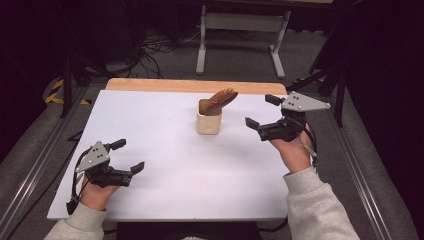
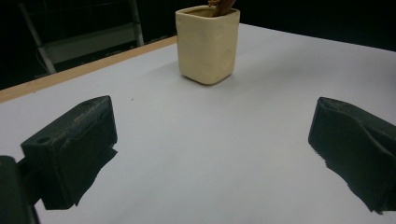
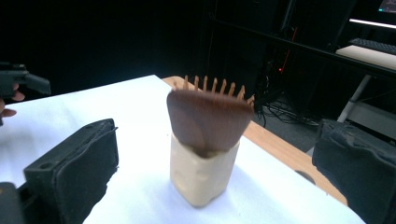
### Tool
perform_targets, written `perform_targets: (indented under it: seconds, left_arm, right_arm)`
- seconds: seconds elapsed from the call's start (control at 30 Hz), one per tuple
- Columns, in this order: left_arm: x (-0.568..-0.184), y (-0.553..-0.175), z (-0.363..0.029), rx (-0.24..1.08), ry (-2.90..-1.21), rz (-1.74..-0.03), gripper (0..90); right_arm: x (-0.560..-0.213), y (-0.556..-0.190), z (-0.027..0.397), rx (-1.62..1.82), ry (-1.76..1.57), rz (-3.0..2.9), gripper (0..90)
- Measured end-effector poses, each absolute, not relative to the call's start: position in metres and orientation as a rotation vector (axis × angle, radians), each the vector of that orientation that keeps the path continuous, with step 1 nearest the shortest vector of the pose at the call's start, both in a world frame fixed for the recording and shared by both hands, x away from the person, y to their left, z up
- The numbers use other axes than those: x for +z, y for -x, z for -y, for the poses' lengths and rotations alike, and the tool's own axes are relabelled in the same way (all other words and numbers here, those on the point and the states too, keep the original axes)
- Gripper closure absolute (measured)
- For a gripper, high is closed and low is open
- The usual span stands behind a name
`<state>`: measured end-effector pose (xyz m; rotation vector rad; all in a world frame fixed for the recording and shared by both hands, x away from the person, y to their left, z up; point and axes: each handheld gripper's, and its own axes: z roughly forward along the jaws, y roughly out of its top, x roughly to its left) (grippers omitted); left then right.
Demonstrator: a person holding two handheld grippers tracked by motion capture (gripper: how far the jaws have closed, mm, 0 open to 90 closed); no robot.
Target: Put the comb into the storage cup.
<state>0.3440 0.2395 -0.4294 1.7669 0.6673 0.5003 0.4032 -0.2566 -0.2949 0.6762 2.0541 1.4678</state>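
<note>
While both hands rest low over the white-covered desk [image 1: 165, 190], holds the left tool [image 1: 129, 157] with jaws spread wide, nothing between them, hovering just above the desk surface. Ahead of that tool and well apart from it, stands the cream-coloured, square-sided ceramic cup [image 2: 207, 44], upright on the desk. From the cup's mouth, sticks out a brown wooden comb [image 1: 221, 100], tilted toward the right tool [image 1: 262, 111]. Seen along the right tool's jaws, shows the comb's broad dark back [image 3: 208, 119] facing the camera, with its pale teeth pointing up past the rim. Keeps the right tool's jaws wide apart too, empty, near the cup but not touching it, the cup sitting ahead between the two jaw lines. Beyond the cup from the right tool, shows the desk's bare wooden edge [image 3: 280, 149]. Far off at that view's left edge, shows part of the other tool and fingertips.
</note>
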Motion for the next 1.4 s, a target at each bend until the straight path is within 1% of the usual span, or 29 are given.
perform_targets:
  seconds: [0.37,0.7,1.13,1.4]
  left_arm:
    - [-0.429,-0.344,-0.248,0.502,-1.751,-0.679,2.0]
    - [-0.43,-0.345,-0.25,0.495,-1.76,-0.67,2.0]
    - [-0.434,-0.345,-0.253,0.491,-1.768,-0.665,1.3]
    - [-0.437,-0.345,-0.257,0.494,-1.77,-0.671,1.2]
  right_arm:
    - [-0.333,-0.379,0.281,1.462,-0.694,-2.073,1.0]
    - [-0.373,-0.362,0.293,1.474,-0.717,-2.114,0.7]
    - [-0.418,-0.354,0.3,1.506,-0.749,-2.132,0.3]
    - [-0.437,-0.351,0.3,1.507,-0.763,-2.158,0.2]
